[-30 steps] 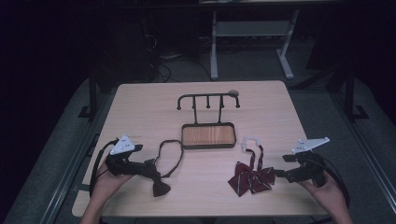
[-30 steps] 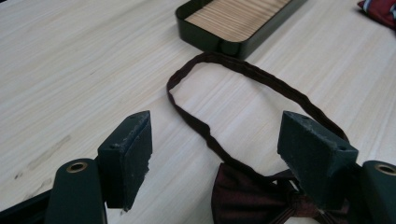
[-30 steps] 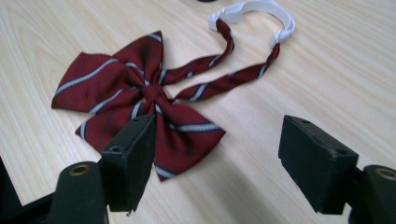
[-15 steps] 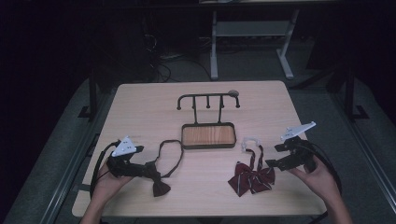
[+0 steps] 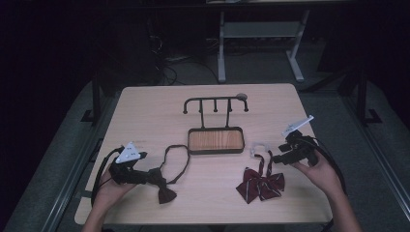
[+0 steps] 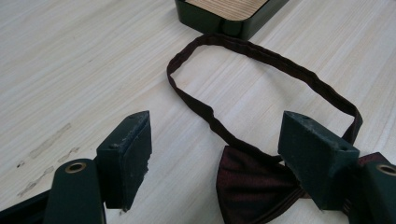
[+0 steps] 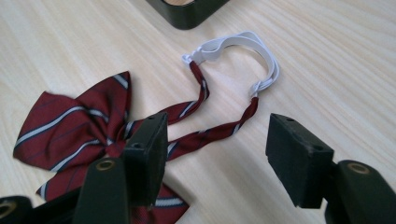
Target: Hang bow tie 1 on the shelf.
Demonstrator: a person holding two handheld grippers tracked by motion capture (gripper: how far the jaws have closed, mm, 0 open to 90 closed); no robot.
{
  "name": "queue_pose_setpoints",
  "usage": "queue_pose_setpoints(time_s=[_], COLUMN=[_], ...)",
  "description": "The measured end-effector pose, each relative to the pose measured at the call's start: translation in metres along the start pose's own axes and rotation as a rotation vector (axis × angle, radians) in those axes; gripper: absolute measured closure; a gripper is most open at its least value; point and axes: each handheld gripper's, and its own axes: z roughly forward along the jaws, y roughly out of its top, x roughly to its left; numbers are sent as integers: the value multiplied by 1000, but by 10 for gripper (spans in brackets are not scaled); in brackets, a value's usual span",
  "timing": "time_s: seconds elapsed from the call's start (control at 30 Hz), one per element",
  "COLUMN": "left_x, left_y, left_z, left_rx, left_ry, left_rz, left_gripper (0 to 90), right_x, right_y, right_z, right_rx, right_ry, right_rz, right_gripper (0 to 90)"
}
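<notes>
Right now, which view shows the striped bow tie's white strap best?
Right gripper view: the white strap lies close and sharp beyond the open jaws, joined to both striped ends. The high view shows it small and faint beside the tray.

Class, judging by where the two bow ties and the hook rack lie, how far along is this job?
Done: nothing; the rack hooks are bare. In hand: left gripper open over the dark bow tie, right gripper open over the striped bow tie. Left: gripping and probably hanging both.

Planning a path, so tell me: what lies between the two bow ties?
Bare pale wooden tabletop separates the plain maroon bow tie from the striped red bow tie, seen from high view.
</notes>
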Motion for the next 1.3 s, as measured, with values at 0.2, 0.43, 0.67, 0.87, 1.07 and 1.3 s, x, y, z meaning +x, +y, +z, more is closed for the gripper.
queue_pose_setpoints(time_s=[0.2, 0.43, 0.67, 0.87, 1.07, 1.3], left_x=[1, -1, 1, -1, 0, 0], left_y=[-3, -4, -6, -6, -6, -6], left_z=[-1, 0, -4, -2, -3, -3], left_rx=[0, -1, -3, 2, 1, -2], left_ry=[3, 2, 14, 10, 12, 9], left_rz=[-13, -14, -12, -9, -9, -12], left_gripper=[262, 262, 262, 262, 262, 262], right_x=[-5, -10, -15, -19, -19, -15], right_y=[16, 30, 33, 34, 35, 36], right_z=[11, 25, 40, 47, 51, 55], right_rx=[40, 106, 159, 195, 215, 244], right_ry=[-7, -46, -58, -71, -90, -102], right_rz=[-2, -10, 13, 30, 23, 12], right_gripper=[445, 489, 535, 601, 656, 713])
